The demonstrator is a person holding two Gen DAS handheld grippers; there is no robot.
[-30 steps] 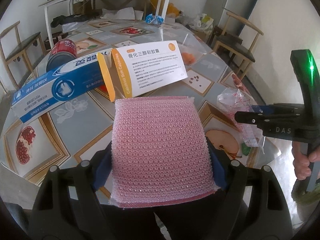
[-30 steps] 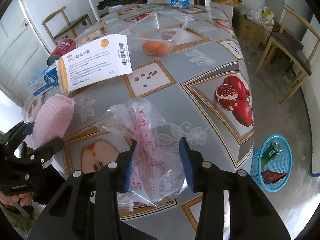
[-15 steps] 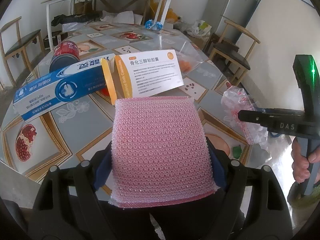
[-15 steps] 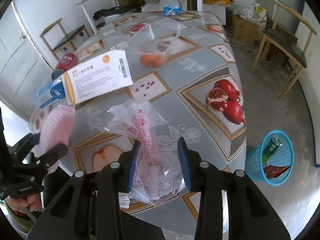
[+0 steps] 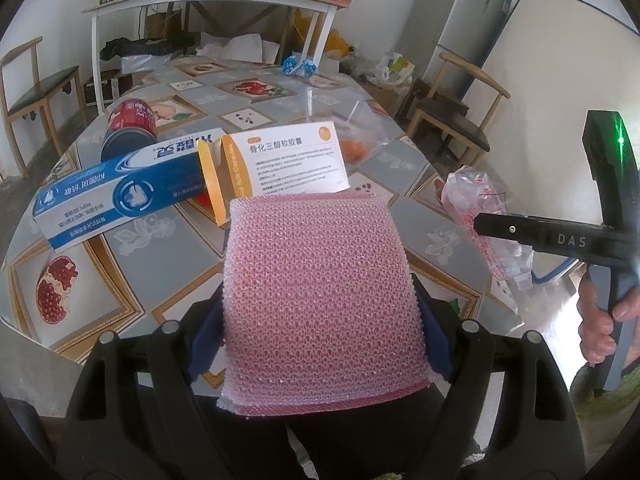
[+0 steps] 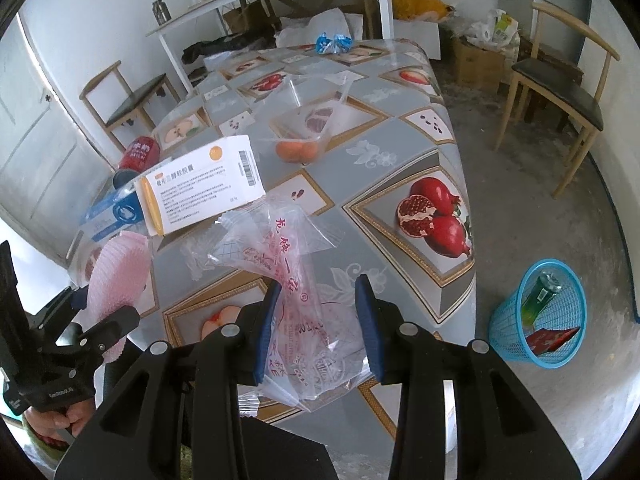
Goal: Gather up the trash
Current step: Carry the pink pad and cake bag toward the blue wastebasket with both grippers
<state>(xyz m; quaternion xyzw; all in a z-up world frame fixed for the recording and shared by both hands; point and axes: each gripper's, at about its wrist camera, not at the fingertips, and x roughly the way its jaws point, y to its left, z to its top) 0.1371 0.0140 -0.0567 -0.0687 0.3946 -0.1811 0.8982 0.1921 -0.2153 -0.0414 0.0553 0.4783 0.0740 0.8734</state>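
My left gripper (image 5: 322,336) is shut on a pink foam net pad (image 5: 320,280), which fills the span between its blue pads and hangs over the near table edge. The same pad (image 6: 120,268) shows at the left of the right wrist view. My right gripper (image 6: 319,328) is shut on a crumpled clear plastic bag with red print (image 6: 296,264), held a little above the tablecloth near the table's right corner. In the left wrist view that bag (image 5: 480,196) hangs from the right gripper's fingers (image 5: 492,226). A blue mesh bin (image 6: 536,316) stands on the floor to the right.
On the table (image 5: 160,248) lie a white-and-orange medicine box (image 5: 292,164), a blue toothpaste box (image 5: 120,196), a red can (image 5: 132,120) and a clear bag with orange fruit (image 6: 300,136). The bin holds a green bottle (image 6: 540,296) and a red wrapper. Wooden chairs stand around.
The right gripper has risen with the plastic bag, which now hangs higher off the tablecloth. The left gripper and its pink pad have barely moved.
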